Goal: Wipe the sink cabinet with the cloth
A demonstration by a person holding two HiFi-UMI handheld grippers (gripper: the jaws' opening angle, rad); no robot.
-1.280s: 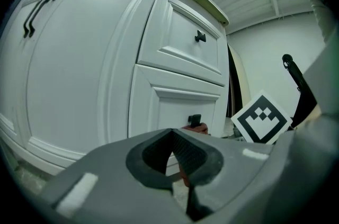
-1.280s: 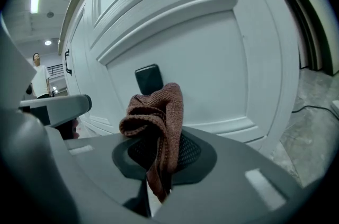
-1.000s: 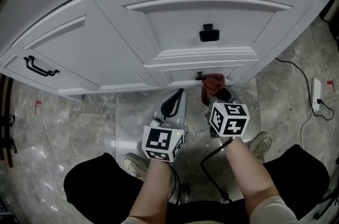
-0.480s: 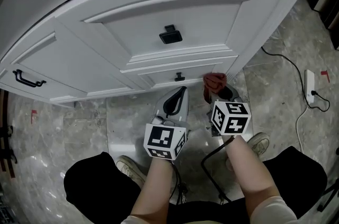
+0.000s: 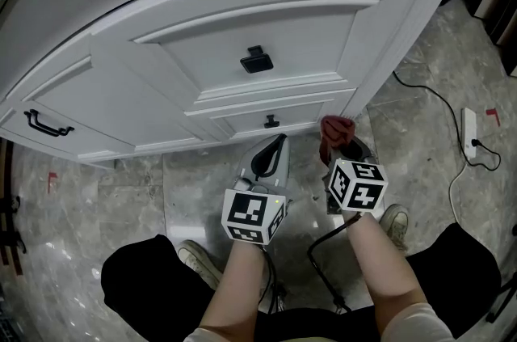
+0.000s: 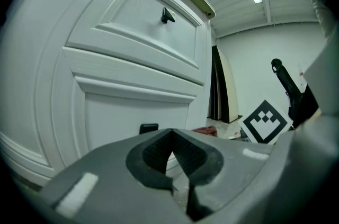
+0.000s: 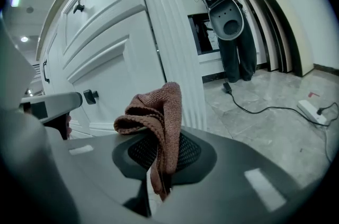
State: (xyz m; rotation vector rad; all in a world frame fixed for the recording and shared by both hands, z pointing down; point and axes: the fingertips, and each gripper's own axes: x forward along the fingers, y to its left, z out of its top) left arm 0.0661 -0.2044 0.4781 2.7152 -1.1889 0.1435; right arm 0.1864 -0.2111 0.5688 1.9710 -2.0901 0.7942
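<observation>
Near white sink cabinet [image 5: 242, 25], right gripper [image 7: 159, 175] jaws pinch cloth [image 7: 156, 117].

left gripper [image 5: 277, 141], right gripper [image 5: 338, 145]: grey, black-white marker cubes [image 5: 253, 217] | fingers [image 6: 152, 155]: black, ribbed | trousers [image 5: 133, 285]: black | shoes [image 5: 198, 255]: pale

Cloth [image 7: 156, 112]: reddish-brown knitted textile, coarse, rough weave.
Sink cabinet [image 5: 266, 25]: white painted panels, smooth, satin sheen.
Pull handle [image 5: 256, 60]: matt black.
Floor [image 5: 420, 138]: grey veined stone tile, polished, glossy, reflective.
</observation>
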